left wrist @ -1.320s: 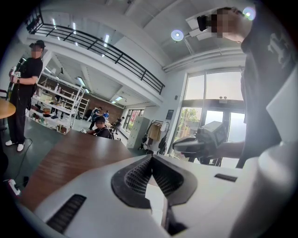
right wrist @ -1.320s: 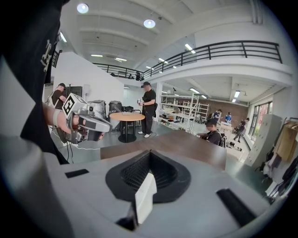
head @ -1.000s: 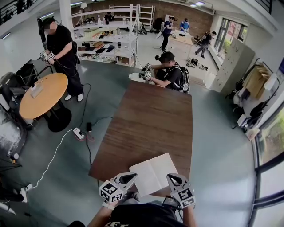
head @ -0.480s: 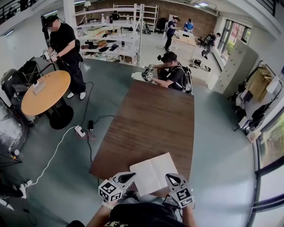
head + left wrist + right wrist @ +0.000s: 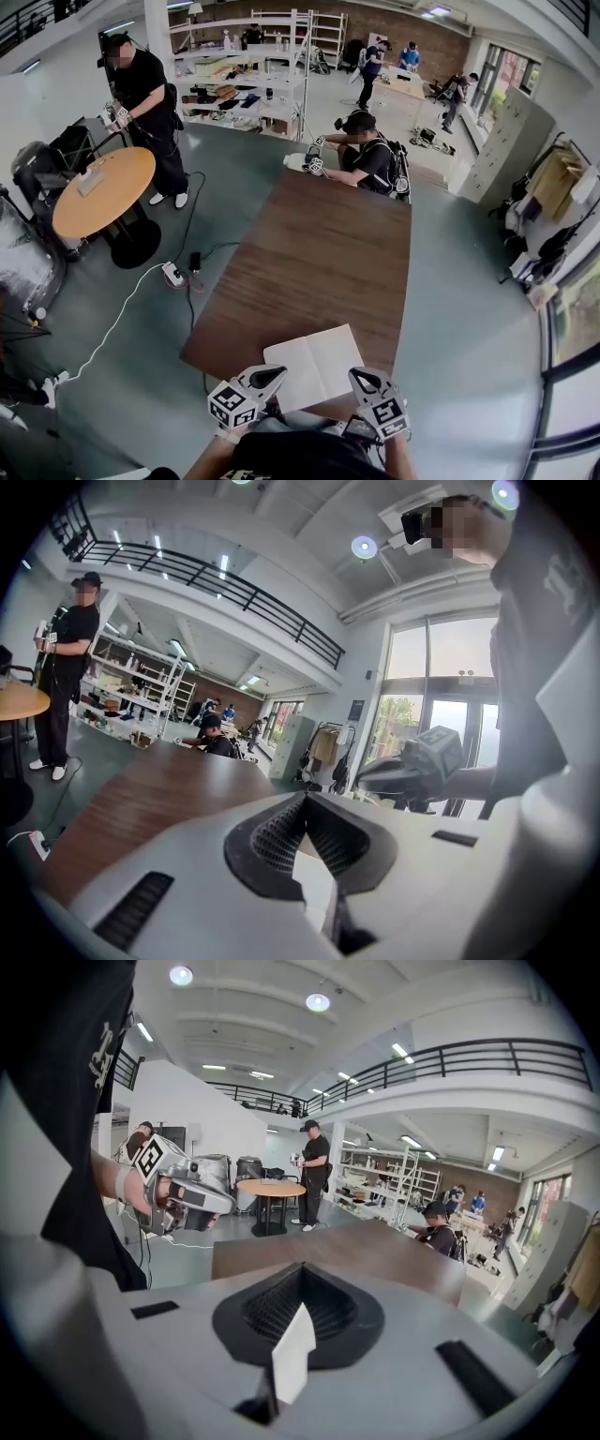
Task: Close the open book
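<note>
The open book (image 5: 314,366) lies flat with white pages up on the brown table (image 5: 319,253), at the near edge. My left gripper (image 5: 273,377) hovers over the book's near left corner, and my right gripper (image 5: 363,378) over its near right corner. Both point away from me with jaws together and nothing between them. In the left gripper view, the left gripper (image 5: 305,797) is shut at the tips, above the table (image 5: 159,789), with the right gripper (image 5: 412,766) beside it. In the right gripper view, the right gripper (image 5: 300,1267) is shut too, and the left gripper (image 5: 202,1199) shows at the left.
A person (image 5: 370,155) sits at the table's far end. A round orange table (image 5: 103,192) stands to the left, with another person (image 5: 141,89) behind it. A power strip (image 5: 173,275) and cables lie on the floor left of the table. Shelves (image 5: 248,84) stand at the back.
The whole view has drifted a little, so the book now lies slightly further left beneath the grippers. Both grippers stay shut and hold nothing.
</note>
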### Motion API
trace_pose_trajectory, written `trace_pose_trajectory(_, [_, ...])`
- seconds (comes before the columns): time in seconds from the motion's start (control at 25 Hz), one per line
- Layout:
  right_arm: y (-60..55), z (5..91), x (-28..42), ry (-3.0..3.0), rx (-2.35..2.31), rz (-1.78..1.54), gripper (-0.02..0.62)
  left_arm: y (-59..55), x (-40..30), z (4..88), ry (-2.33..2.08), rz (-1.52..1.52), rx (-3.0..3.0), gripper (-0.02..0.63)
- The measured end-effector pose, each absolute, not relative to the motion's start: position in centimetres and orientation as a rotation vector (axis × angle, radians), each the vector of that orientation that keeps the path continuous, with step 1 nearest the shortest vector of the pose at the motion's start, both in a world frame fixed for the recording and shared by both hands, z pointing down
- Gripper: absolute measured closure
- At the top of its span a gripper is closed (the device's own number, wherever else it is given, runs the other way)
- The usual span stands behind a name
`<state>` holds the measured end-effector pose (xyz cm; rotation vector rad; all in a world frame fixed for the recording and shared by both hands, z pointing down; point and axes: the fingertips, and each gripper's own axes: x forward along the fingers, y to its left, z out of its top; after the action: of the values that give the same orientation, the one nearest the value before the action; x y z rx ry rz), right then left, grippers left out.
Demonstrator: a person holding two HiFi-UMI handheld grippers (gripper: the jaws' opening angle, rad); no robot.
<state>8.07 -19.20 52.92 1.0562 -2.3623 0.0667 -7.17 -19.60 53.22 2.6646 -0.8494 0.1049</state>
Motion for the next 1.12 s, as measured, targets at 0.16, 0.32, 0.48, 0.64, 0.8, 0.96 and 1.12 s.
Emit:
trace_pose_trajectory(0.16, [-18.9, 52.9, 10.8, -2.392, 1.059, 0.070, 0.607, -19.0, -4.4, 52.8, -0.856, 0.112, 2.662, 0.598])
trace_pose_trajectory(0.32, [-18.8, 53.0, 12.6, -2.396, 1.056, 0.073, 0.607, -18.3, -2.7, 52.9, -0.868, 0.119, 2.656, 0.598])
trace_pose_trajectory(0.48, [-18.6, 52.7, 14.5, -2.391, 1.036, 0.079, 0.607, -17.5, -0.8, 52.6, -0.880, 0.127, 2.645, 0.598])
trace_pose_trajectory(0.64, [-18.3, 53.1, 15.0, -2.399, 1.012, 0.074, 0.607, -17.0, -0.2, 53.0, -0.907, 0.133, 2.636, 0.598])
trace_pose_trajectory(0.8, [-18.1, 53.2, 15.2, -2.430, 0.990, 0.067, 0.607, -16.4, 0.1, 53.0, -0.931, 0.131, 2.625, 0.598])
trace_pose_trajectory(0.96, [-17.7, 53.2, 15.4, -2.429, 0.967, 0.072, 0.607, -15.7, 0.4, 53.2, -0.950, 0.129, 2.614, 0.598])
trace_pose_trajectory(1.12, [-17.9, 53.4, 15.1, -2.453, 0.939, 0.045, 0.607, -15.3, 0.2, 53.8, -0.985, 0.126, 2.611, 0.598])
